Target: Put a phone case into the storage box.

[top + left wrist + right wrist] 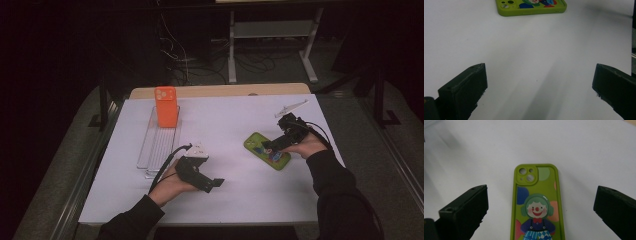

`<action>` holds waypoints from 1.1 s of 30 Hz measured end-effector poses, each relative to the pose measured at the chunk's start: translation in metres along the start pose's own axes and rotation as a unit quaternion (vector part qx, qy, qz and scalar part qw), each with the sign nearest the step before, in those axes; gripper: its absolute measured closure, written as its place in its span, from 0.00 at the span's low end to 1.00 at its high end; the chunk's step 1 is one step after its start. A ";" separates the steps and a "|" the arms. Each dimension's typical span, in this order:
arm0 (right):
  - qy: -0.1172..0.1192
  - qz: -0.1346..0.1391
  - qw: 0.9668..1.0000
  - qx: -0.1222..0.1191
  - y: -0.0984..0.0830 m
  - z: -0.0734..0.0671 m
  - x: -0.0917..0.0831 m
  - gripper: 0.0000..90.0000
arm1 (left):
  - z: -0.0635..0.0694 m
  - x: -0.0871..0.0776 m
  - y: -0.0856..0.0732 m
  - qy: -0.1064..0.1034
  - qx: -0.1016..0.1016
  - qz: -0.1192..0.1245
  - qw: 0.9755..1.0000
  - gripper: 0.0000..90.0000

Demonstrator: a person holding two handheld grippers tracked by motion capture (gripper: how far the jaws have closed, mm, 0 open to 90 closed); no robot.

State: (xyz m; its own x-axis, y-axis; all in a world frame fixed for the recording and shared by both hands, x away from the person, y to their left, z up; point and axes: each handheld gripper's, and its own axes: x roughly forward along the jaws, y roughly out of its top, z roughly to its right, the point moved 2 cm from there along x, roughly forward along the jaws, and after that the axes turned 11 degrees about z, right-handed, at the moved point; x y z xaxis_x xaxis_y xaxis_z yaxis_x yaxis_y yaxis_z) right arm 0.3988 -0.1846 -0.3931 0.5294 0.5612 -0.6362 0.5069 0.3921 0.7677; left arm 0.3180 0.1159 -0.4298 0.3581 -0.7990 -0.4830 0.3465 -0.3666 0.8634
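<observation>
White sheeting covers the bench (220, 125), and dark floor with loose cables lies beyond its far edge. On that surface, toward the right side, lies the green rubbery phone case with a cartoon clown printed on its back (267, 150), flat and face down, camera cut-out pointing to the left.

Over that green case hangs the right claw (268, 145), held in the person's right hand (306, 147). In the right gripper view the right claw (541, 206) stands wide, one black jaw on either side of the case (537, 205), neither jaw touching it; the case runs lengthwise up the gap between them, camera cut-out at the far end.

Left of the green case, well apart from it, is the left claw (216, 183), gripped by the left hand (170, 187) near the front edge of the bench. Its jaws are also spread wide and hold nothing. The left gripper view looks along the left claw (540, 80) over bare white bench toward the long side of the case (531, 7), which lies across the top of that view.

Farther left of the green case, toward the back, an orange phone case (166, 106) stands upright at the far end of a clear ridged plastic tray (159, 145). Behind the green case, near the far right corner, lies a small pale grey bracket (291, 107).
</observation>
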 end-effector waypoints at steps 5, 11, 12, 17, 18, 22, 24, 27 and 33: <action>-0.002 -0.029 1.000 -0.001 -0.005 0.002 0.009 0.00 | 0.001 0.000 0.000 0.000 0.000 0.001 1.000 0.00; 0.000 -0.051 0.999 0.000 -0.010 0.002 0.016 0.00 | 0.000 0.000 0.000 -0.001 0.001 0.002 1.000 0.00; 0.001 -0.055 0.998 -0.005 -0.012 0.003 0.018 0.00 | 0.000 0.000 0.000 0.000 0.000 0.001 1.000 0.00; -0.001 -0.077 0.997 0.000 -0.021 0.003 0.027 0.00 | 0.002 0.000 0.000 0.000 0.001 0.002 1.000 0.00; -0.002 -0.080 0.997 0.001 -0.023 0.003 0.028 0.00 | 0.002 0.000 0.000 0.001 0.003 -0.001 1.000 0.00; -0.001 -0.097 0.995 -0.004 -0.032 0.000 0.034 0.00 | 0.004 0.000 0.000 0.001 0.011 -0.003 1.000 0.00; -0.004 -0.104 0.995 -0.009 -0.036 -0.001 0.036 0.00 | 0.006 0.001 0.000 0.002 0.012 -0.006 1.000 0.00; -0.007 -0.104 0.995 -0.008 -0.040 0.000 0.038 0.00 | 0.006 0.003 -0.001 -0.001 0.016 -0.011 1.000 0.00; 0.003 -0.122 0.993 -0.012 -0.044 0.001 0.043 0.03 | 0.005 0.003 -0.001 -0.001 0.016 -0.014 1.000 0.00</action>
State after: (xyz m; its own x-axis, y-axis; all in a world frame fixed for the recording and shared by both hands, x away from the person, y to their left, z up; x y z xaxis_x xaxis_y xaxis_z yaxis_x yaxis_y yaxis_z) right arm 0.3998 -0.1783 -0.4546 0.3897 0.4519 -0.8025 0.6026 0.5337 0.5932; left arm 0.3147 0.1114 -0.4311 0.3474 -0.7886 -0.5073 0.3294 -0.4039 0.8534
